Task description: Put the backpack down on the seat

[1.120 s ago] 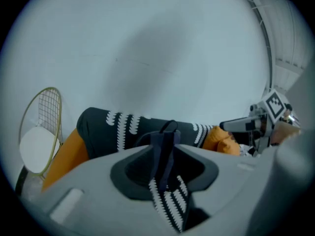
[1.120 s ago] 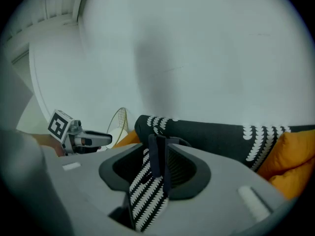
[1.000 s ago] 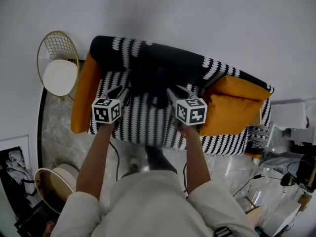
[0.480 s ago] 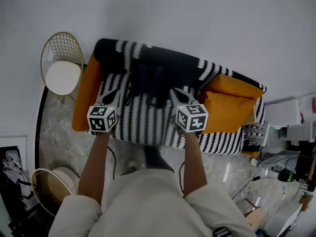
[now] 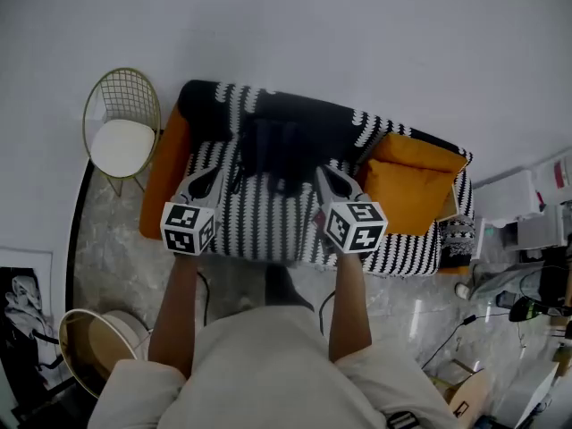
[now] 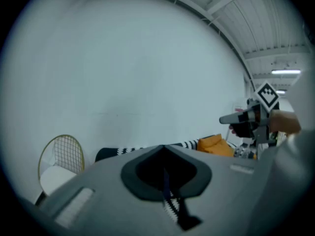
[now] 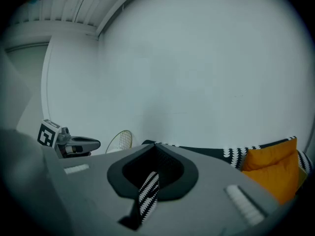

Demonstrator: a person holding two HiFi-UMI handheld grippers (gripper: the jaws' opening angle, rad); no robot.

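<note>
A black backpack (image 5: 272, 150) rests on the seat of a black-and-white patterned sofa (image 5: 259, 226), leaning against the backrest. My left gripper (image 5: 211, 173) is just left of the backpack and my right gripper (image 5: 327, 173) just right of it. Neither touches the backpack. Both are shut with nothing between the jaws. In the left gripper view the shut left gripper (image 6: 163, 148) hides the backpack, and only a slit of striped sofa shows. The right gripper view shows the same for the shut right gripper (image 7: 156, 146).
Orange cushions (image 5: 407, 186) fill the sofa's right end, with an orange armrest (image 5: 164, 172) at its left. A gold wire chair (image 5: 125, 137) stands left of the sofa against the white wall. A round basket (image 5: 94, 351) sits at lower left, and boxes and cables (image 5: 523, 239) at right.
Both grippers have drawn back from the backpack toward me, and their jaws have closed. The backpack stays on the seat.
</note>
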